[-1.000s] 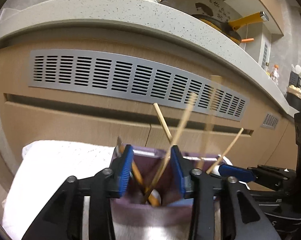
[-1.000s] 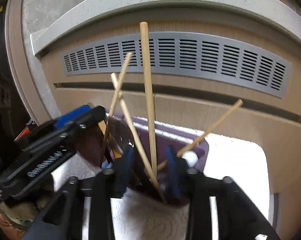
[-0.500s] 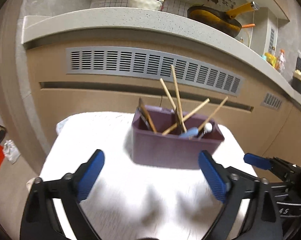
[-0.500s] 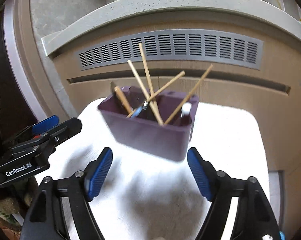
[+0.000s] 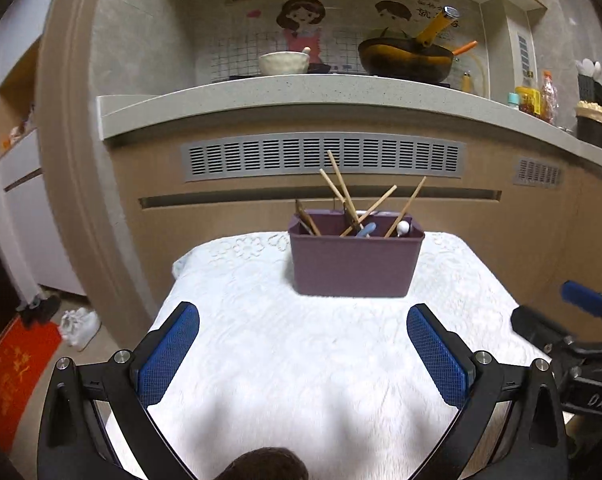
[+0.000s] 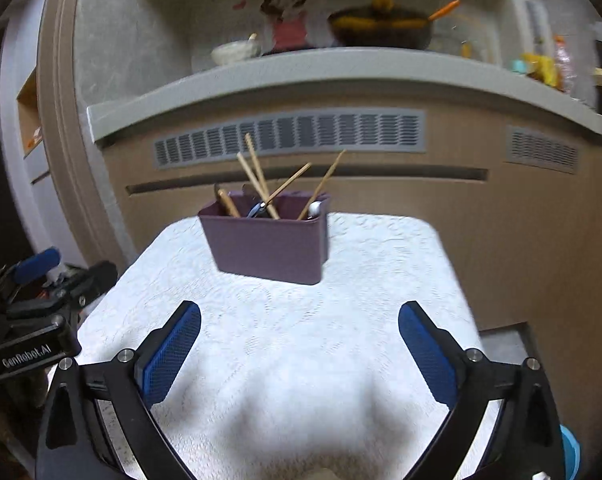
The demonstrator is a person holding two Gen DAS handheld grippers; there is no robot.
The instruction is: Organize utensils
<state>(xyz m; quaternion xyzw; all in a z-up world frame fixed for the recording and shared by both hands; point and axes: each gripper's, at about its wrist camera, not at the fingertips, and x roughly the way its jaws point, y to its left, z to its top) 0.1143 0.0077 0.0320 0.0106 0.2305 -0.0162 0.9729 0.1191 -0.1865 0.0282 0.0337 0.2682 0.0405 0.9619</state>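
**Both grippers spread over the cloth, utensil bin toward the far edge**

Nearest, in the left wrist view: left gripper (image 5: 303, 354), jaws spread wide, nothing between the blue pads (image 5: 168, 354), hanging over the near part of the white embossed cloth (image 5: 261, 340). Likewise in the right wrist view: right gripper (image 6: 299, 350), jaws spread wide and holding nothing, over the same cloth (image 6: 341, 280). Each gripper visible at the side edge of the other's view.

Farther on, near the far edge of the cloth: purple bin (image 5: 355, 266), upright, apart from both grippers. Inside it: wooden chopsticks (image 5: 343, 196) leaning and crossing above the rim, a blue-handled utensil (image 5: 366, 230), a white-tipped utensil (image 5: 402, 227).

Beyond: cabinet front with grey vent grille (image 5: 325, 155); on the counter above, a white bowl (image 5: 283, 62) and a dark pan with a yellow handle (image 5: 405, 60).
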